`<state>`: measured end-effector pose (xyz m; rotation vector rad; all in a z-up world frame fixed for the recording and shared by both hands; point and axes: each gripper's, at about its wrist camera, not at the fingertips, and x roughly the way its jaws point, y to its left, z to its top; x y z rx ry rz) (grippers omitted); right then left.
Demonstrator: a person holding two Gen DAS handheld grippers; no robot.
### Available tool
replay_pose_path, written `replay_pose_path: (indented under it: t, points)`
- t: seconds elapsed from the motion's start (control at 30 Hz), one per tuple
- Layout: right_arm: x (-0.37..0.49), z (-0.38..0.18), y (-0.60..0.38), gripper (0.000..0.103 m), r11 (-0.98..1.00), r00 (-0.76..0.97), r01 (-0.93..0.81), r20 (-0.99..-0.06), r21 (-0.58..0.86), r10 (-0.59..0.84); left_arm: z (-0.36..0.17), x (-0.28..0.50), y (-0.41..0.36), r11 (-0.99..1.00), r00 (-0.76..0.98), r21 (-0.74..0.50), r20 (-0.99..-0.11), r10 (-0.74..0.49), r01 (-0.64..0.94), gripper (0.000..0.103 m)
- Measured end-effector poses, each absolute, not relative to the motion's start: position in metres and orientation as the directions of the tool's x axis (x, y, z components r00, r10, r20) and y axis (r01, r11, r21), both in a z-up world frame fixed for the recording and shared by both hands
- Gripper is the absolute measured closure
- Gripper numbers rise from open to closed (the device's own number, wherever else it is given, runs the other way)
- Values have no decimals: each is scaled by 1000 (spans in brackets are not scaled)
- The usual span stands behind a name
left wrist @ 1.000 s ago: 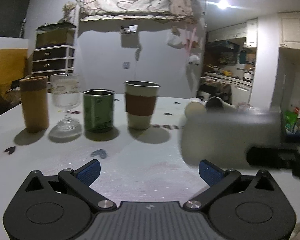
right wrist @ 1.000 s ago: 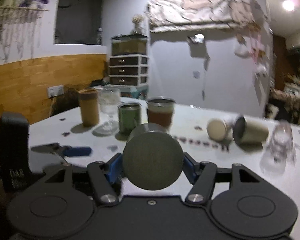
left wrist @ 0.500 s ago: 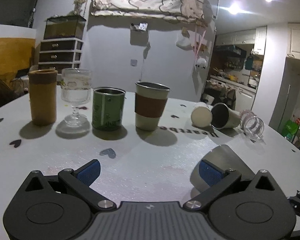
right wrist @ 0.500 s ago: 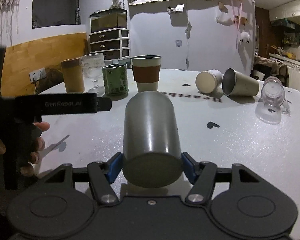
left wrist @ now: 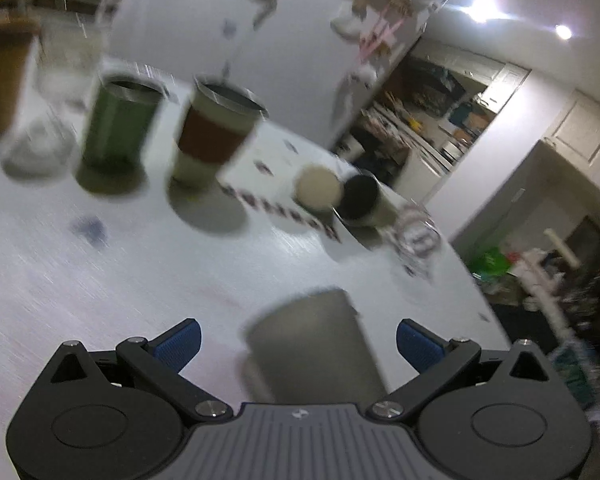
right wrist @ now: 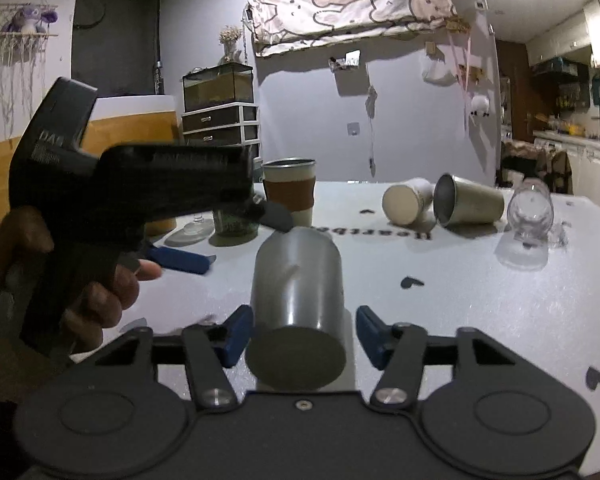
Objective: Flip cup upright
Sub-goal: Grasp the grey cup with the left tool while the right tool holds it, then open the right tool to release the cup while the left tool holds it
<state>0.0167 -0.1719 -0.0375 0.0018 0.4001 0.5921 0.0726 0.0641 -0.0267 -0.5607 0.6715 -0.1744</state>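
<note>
Here, plain grey metal cup (right wrist: 298, 304) lying on the white worktop (right wrist: 500, 320) near its front edge, flat closed base toward the right wrist camera, matte with a soft highlight along the side, mouth facing away. Right gripper (right wrist: 300, 336) spread, blue pads either side of cup, apparently not touching. Left gripper (left wrist: 298, 338) spread wide too, same cup (left wrist: 316, 344) blurred between its fingers, no contact seen. Upright brown-sleeved cup (right wrist: 290, 190) toward far edge; tipped steel cup (right wrist: 468, 204) well apart toward the far right.
</note>
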Motion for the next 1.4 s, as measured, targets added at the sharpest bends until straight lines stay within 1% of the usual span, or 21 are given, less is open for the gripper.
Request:
replay_pose_path:
  t: [0.03,0.07,0.13,0.23,0.33,0.4,0.5,0.53,0.63,0.7,0.8,0.93,1.0,1.03,1.07,1.17,1.3,1.4]
  points:
    - [18,-39,-174,49,826,746,-549,-369,131,554,-29,76,62,825,759,-565,-548,-352,-26,2]
    - [20,-40,-174,49,822,740,-552,-372,140,560,-30,79,60,814,746,-580,-556,-366,-32,5]
    - [19,-42,-175,49,820,739,-553,-368,144,563,-33,84,55,806,730,-590,-571,-377,-45,9]
    - [20,-43,-178,49,817,735,-555,-366,156,570,-38,91,52,799,720,-596,-588,-369,-78,9]
    - [21,-44,-179,49,813,732,-558,-364,165,576,-48,97,55,761,703,-638,-595,-390,-119,9]
    - [21,-45,-179,49,811,731,-562,-361,162,578,-54,100,58,729,703,-674,-576,-418,-119,11]
    - [21,-47,-179,49,813,734,-562,-360,157,576,-56,98,61,711,718,-693,-555,-420,-120,16]
    - [21,-47,-180,49,812,733,-562,-360,156,577,-56,96,62,708,727,-697,-545,-417,-117,19]
    - [22,-47,-180,49,808,728,-567,-361,161,583,-47,86,63,723,767,-687,-504,-398,-76,20]
    - [22,-47,-179,49,801,720,-576,-363,163,592,-36,75,61,758,798,-652,-471,-375,-30,20]
    - [23,-49,-175,49,793,710,-589,-370,153,599,-19,58,49,824,835,-564,-431,-341,46,20]
    - [24,-54,-170,50,791,702,-595,-387,143,598,-4,36,25,909,867,-398,-401,-295,125,20]
    - [26,-57,-167,50,791,694,-595,-404,143,596,-1,25,14,937,883,-314,-382,-274,155,22]
    - [28,-59,-165,50,791,688,-595,-417,144,594,0,20,9,945,887,-278,-373,-272,173,26]
    - [29,-61,-164,50,790,685,-596,-421,145,594,-1,16,3,955,891,-235,-373,-259,179,26]
    - [31,-66,-162,53,789,676,-597,-436,148,593,-4,7,-2,970,905,-157,-359,-230,184,26]
    - [29,-68,-160,53,787,671,-601,-445,141,593,-4,5,11,984,926,-127,-340,-165,128,26]
    - [26,-66,-161,52,788,681,-601,-431,133,592,1,7,34,993,947,-108,-311,-79,48,26]
